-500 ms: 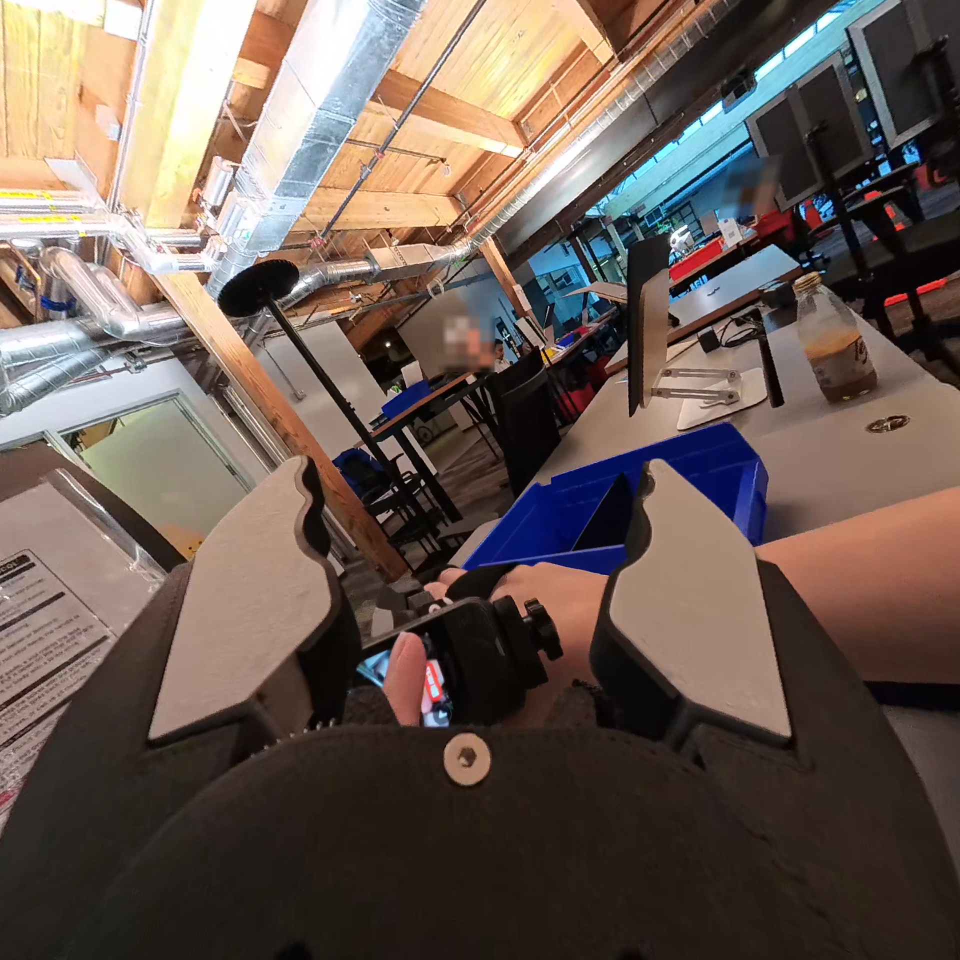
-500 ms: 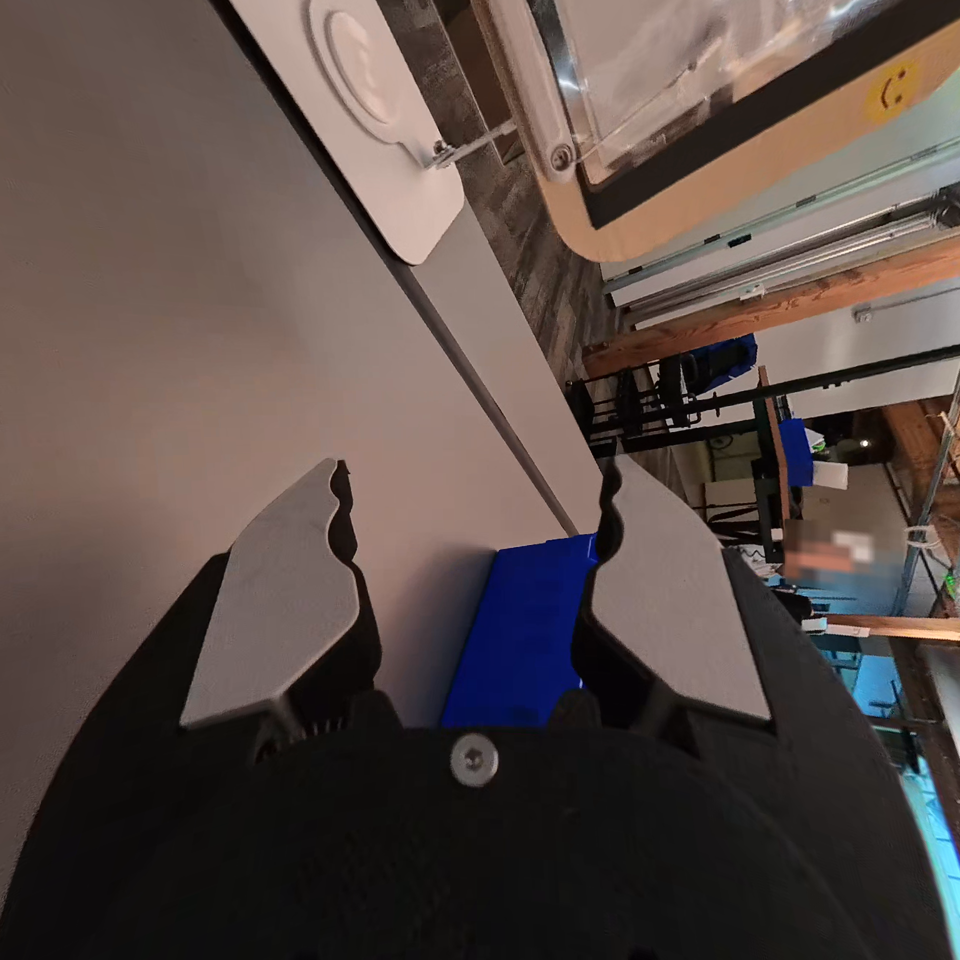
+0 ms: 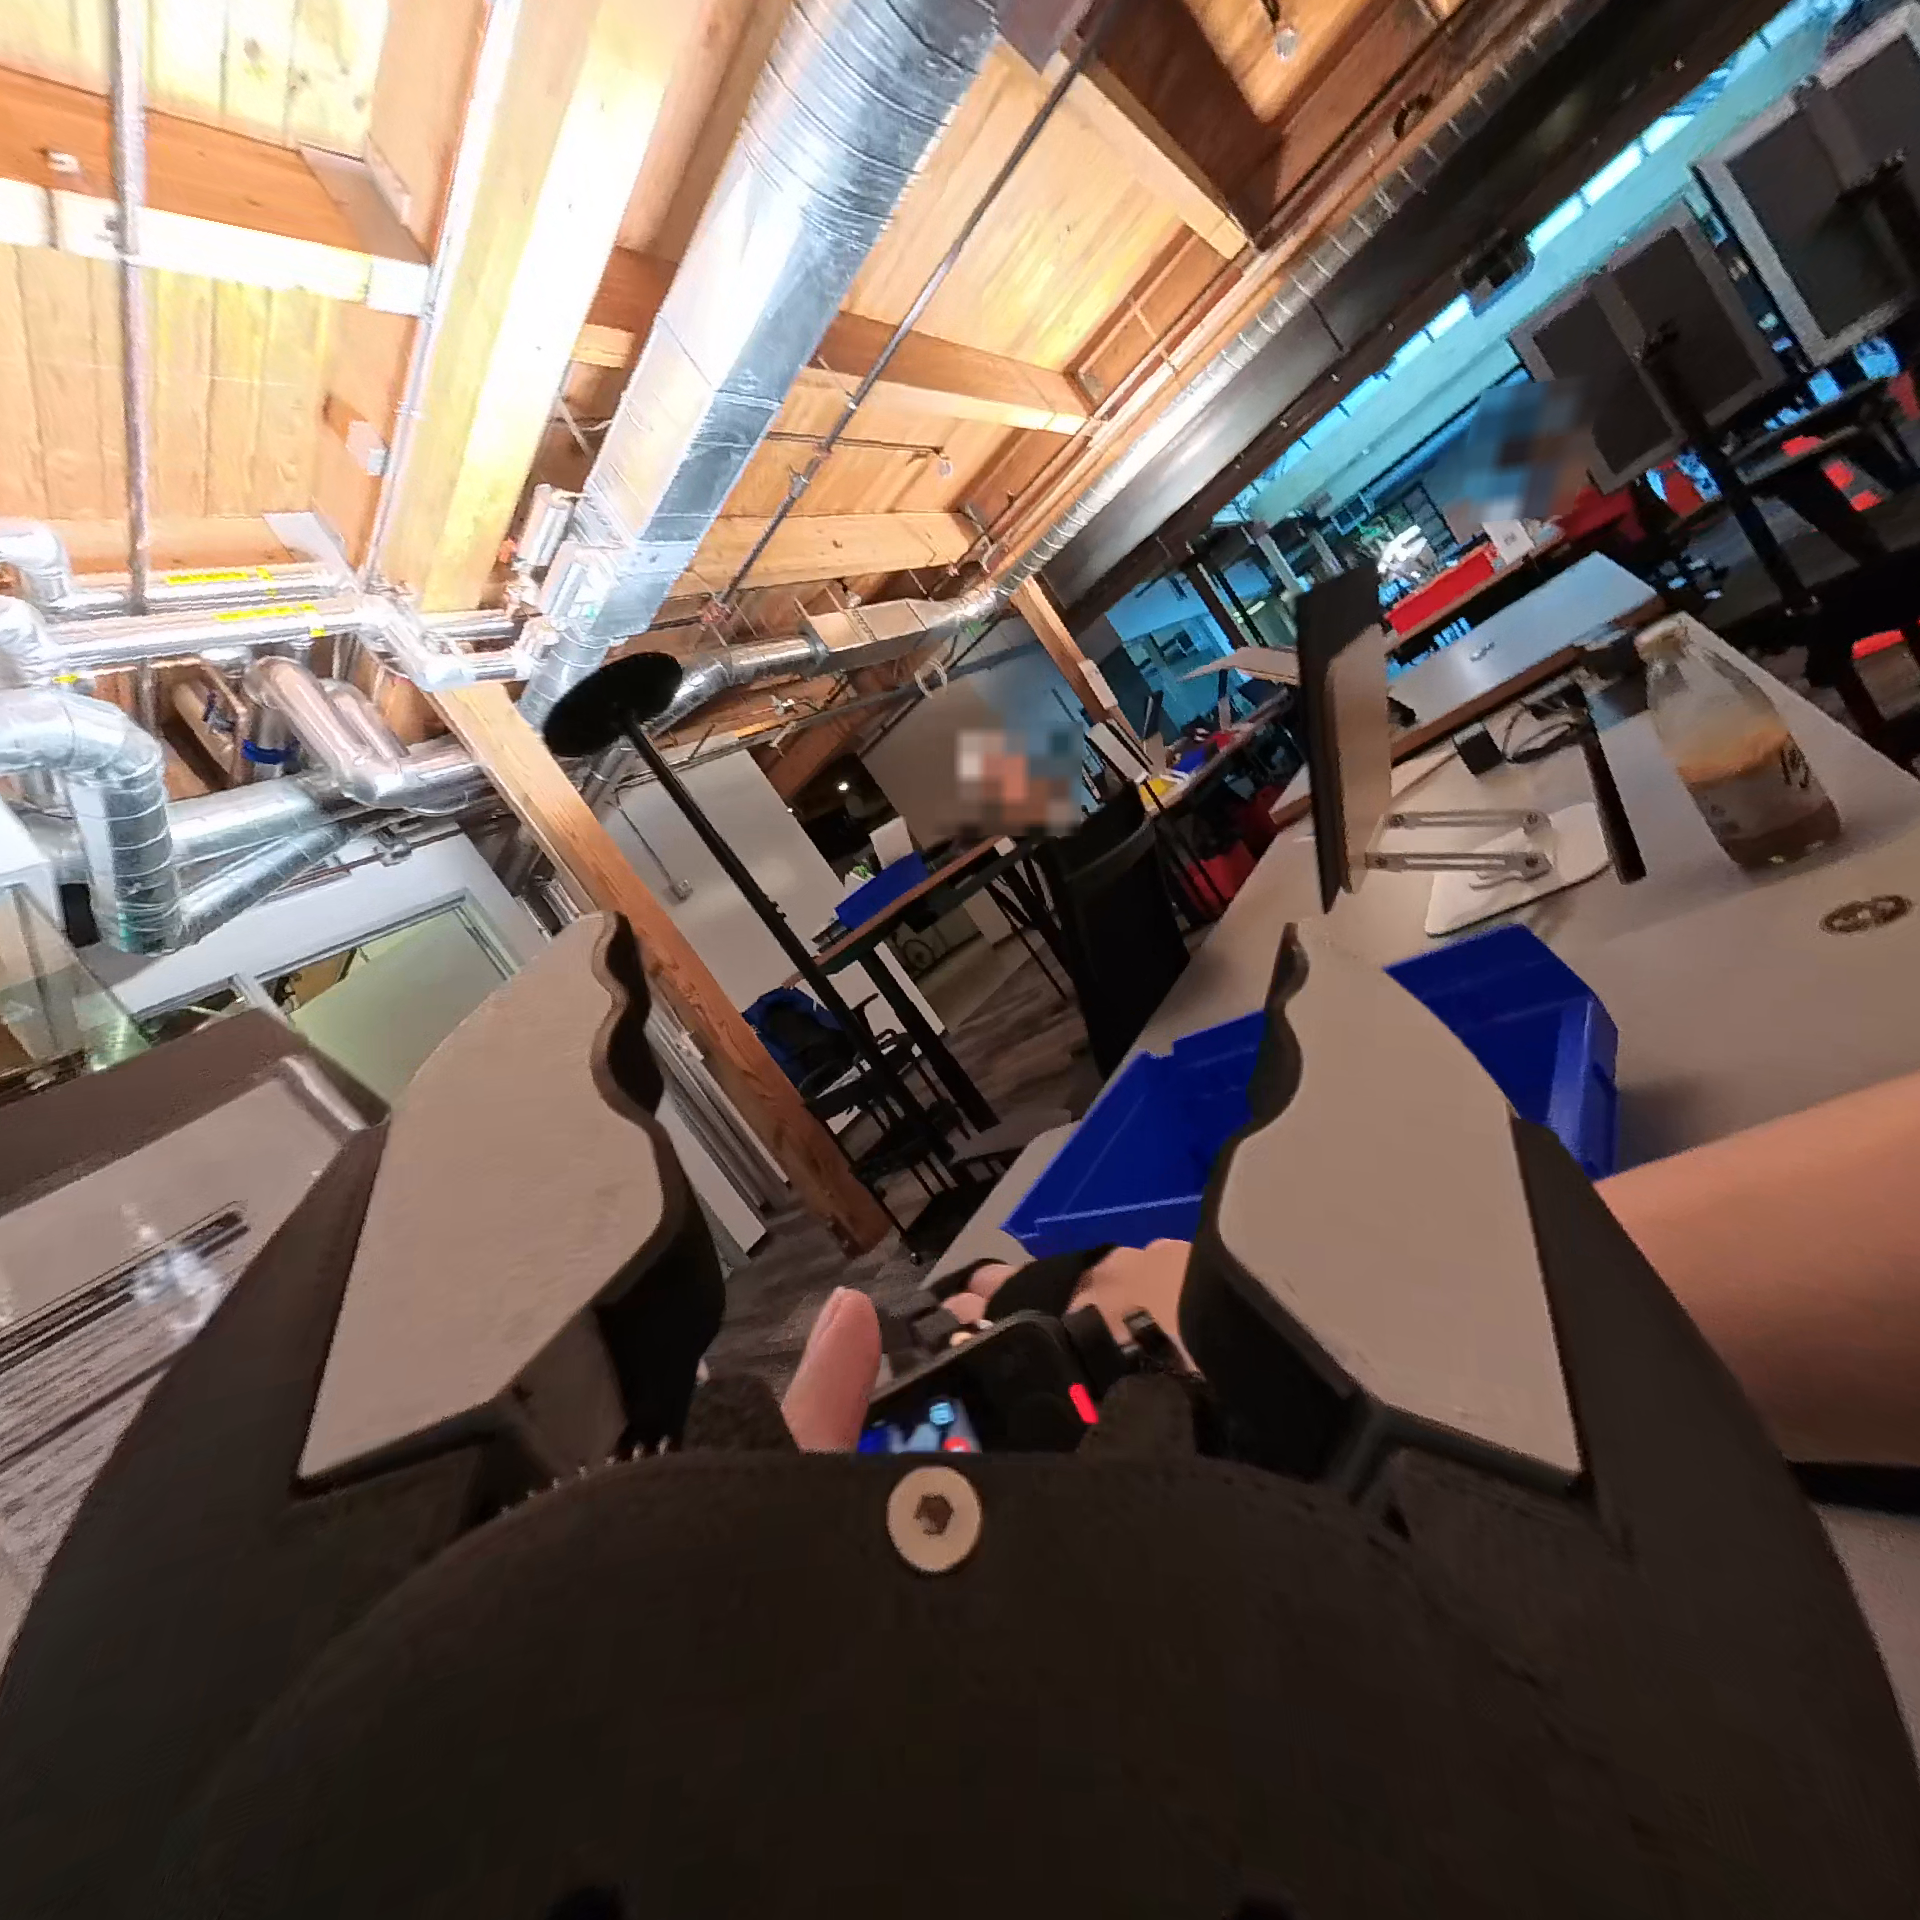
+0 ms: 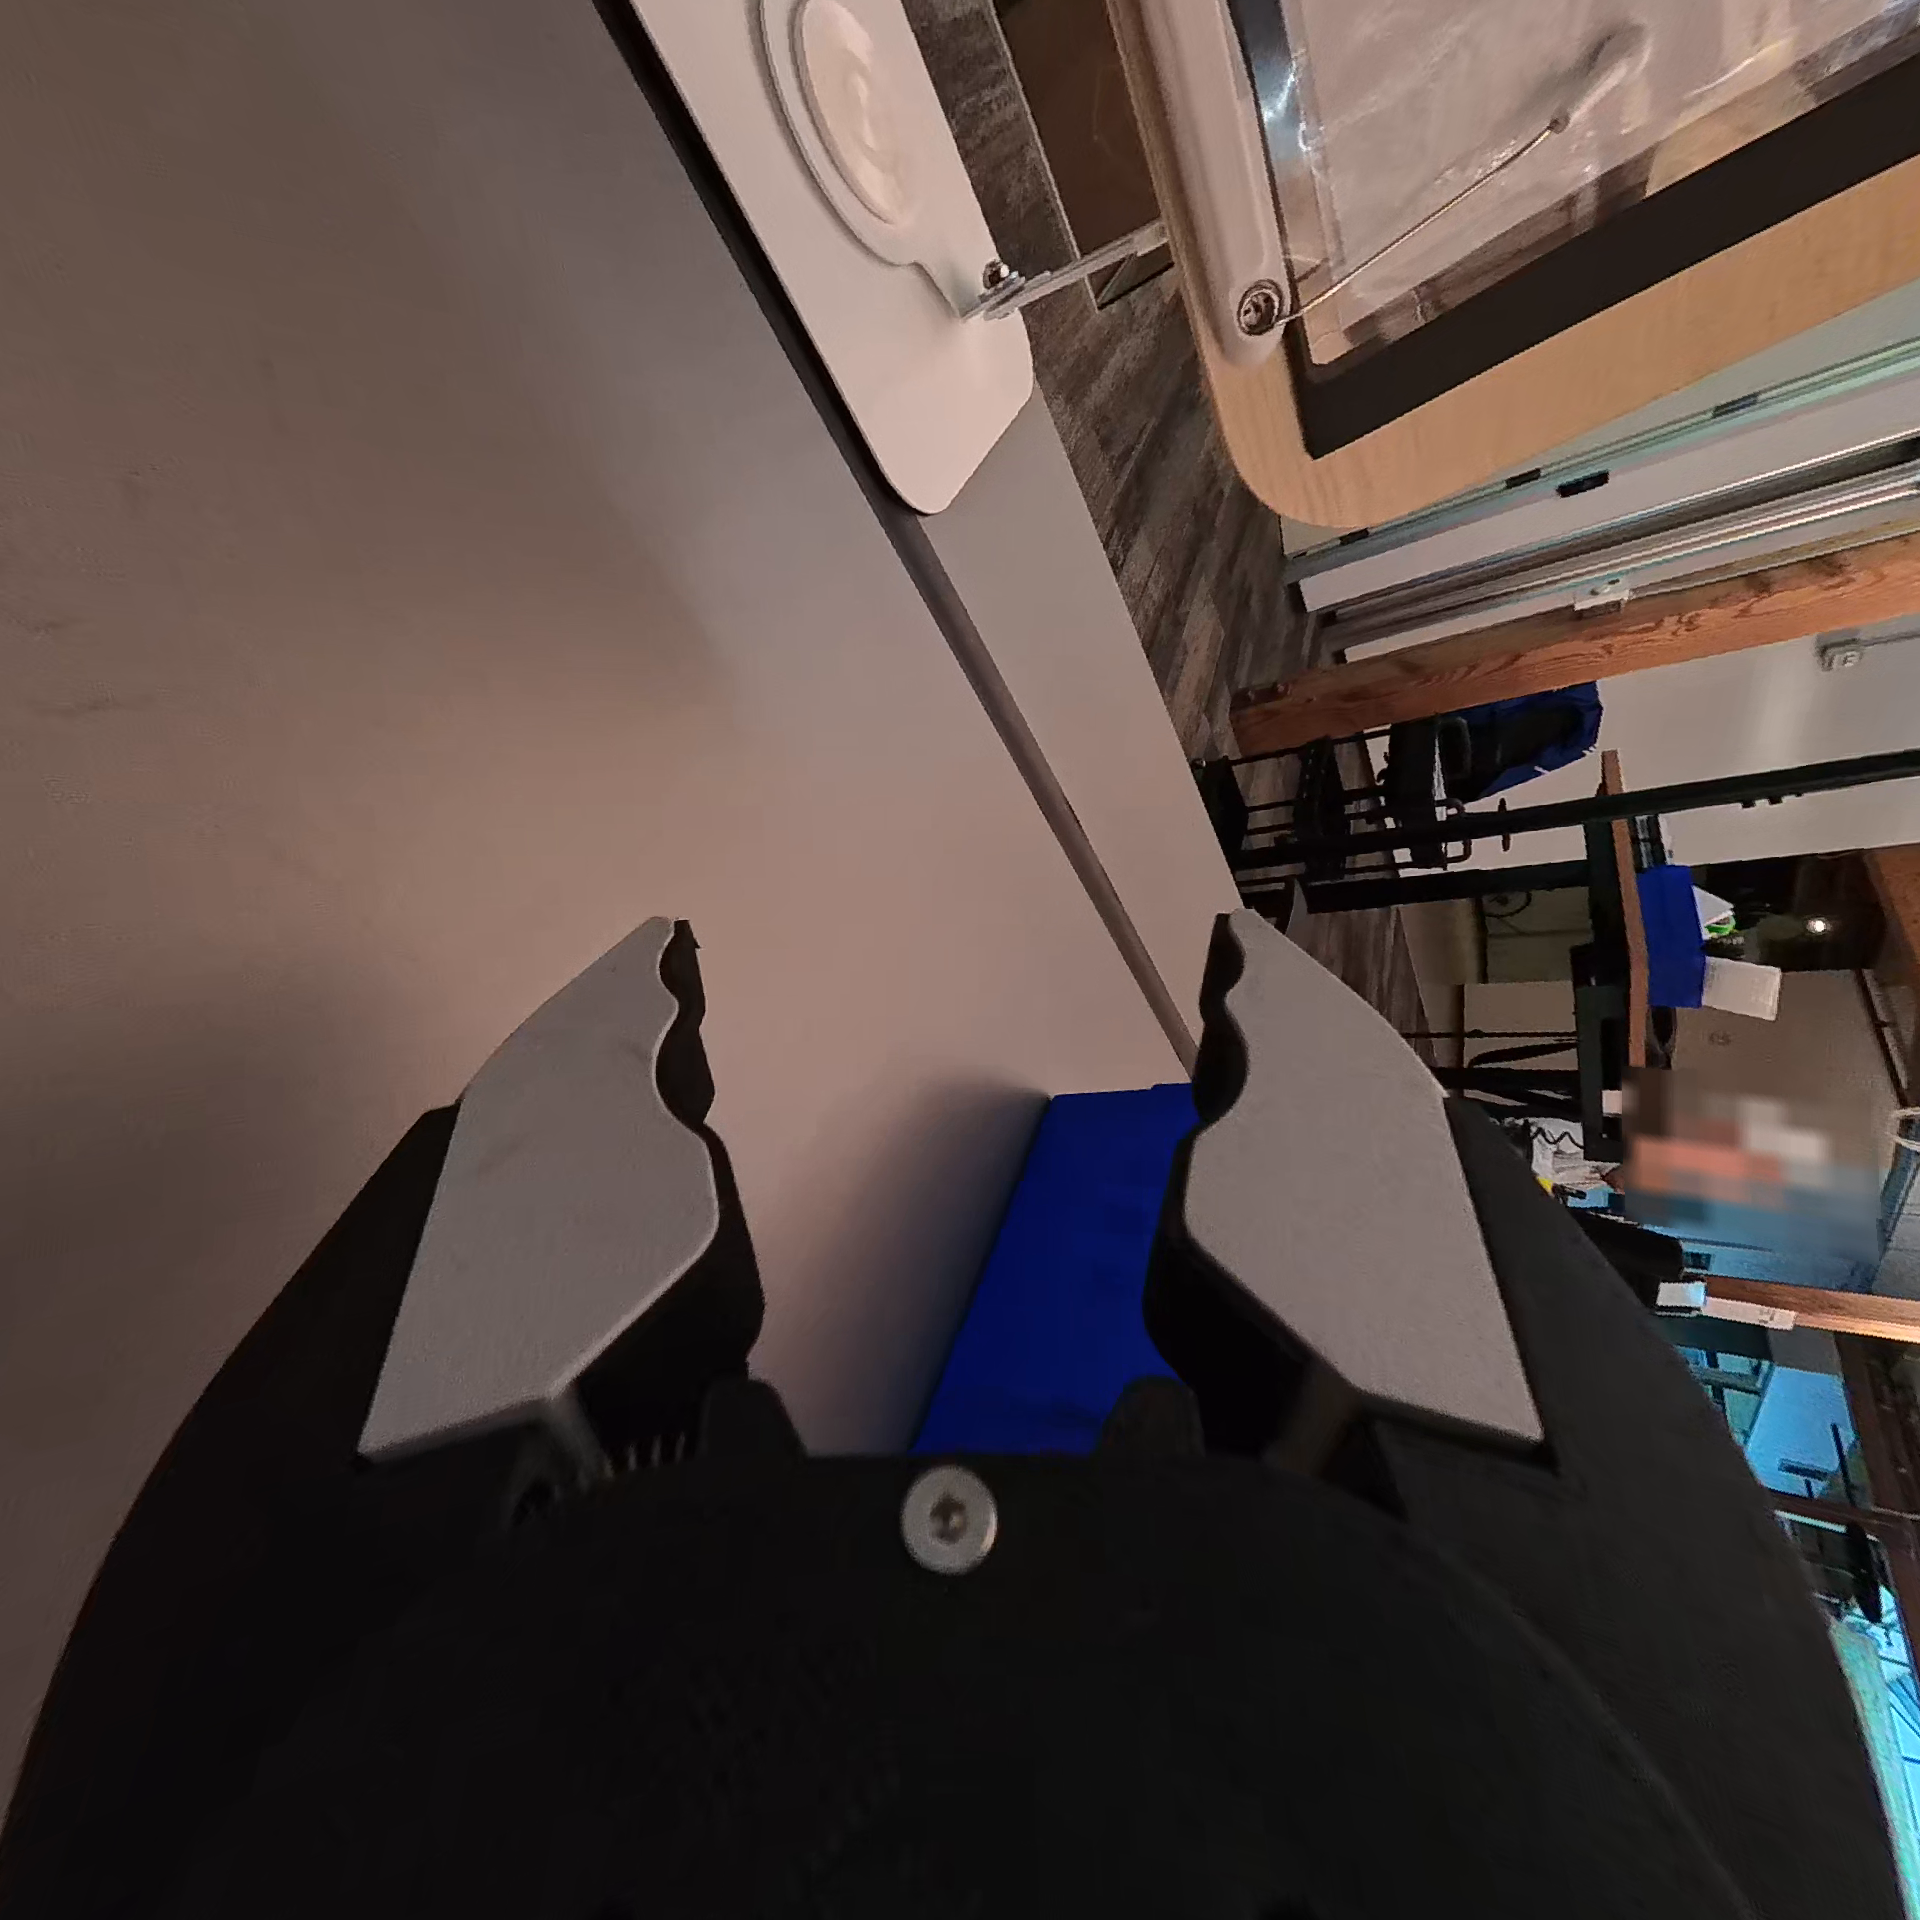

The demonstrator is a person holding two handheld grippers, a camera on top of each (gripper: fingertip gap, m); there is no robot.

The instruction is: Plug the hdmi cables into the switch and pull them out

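No HDMI cable and no switch shows in either view. My left gripper (image 3: 951,935) is open and empty, tilted up toward the ceiling and the room. Between its fingers, lower down, a gloved hand (image 3: 1049,1309) grips the handle of the other gripper, with a small lit screen (image 3: 925,1429) on it. My right gripper (image 4: 951,930) is open and empty, held rolled sideways close over the grey table (image 4: 416,623). A blue bin (image 4: 1081,1247) lies just behind its fingers.
The blue bin (image 3: 1507,1029) sits on the grey table (image 3: 1714,997), with a forearm (image 3: 1766,1247) across it. A monitor on a white stand (image 3: 1351,748) and a brown bottle (image 3: 1745,758) stand farther back. The white stand base (image 4: 883,239) shows near the table edge. Left tips to right tips: about 25 cm.
The left view has swung up and left, so the hand and bin sit lower right. The right view has barely shifted. Both grippers stay open.
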